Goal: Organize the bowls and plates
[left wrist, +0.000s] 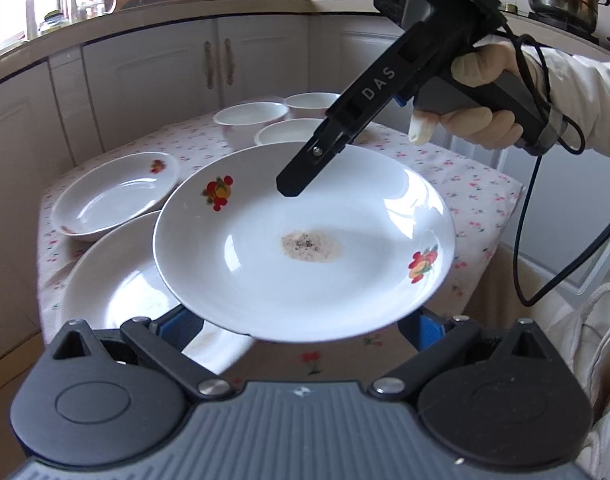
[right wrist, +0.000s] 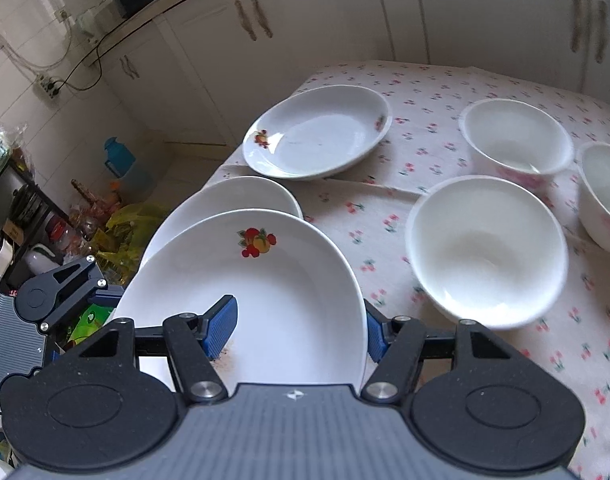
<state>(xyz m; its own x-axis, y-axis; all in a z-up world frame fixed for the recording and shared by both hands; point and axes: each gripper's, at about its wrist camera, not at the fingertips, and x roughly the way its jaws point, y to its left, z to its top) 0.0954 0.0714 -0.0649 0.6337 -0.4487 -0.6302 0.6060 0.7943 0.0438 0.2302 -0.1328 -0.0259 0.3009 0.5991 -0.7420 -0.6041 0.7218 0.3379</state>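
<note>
The right gripper clamps the rim of a white ceramic plate with fruit decals, one blue pad inside the dish, the other beneath. The plate hangs tilted above a plain white plate on the floral tablecloth. The left gripper stands spread wide beneath the near rim, gripping nothing. A second fruit-printed plate and three white bowls sit farther back.
</note>
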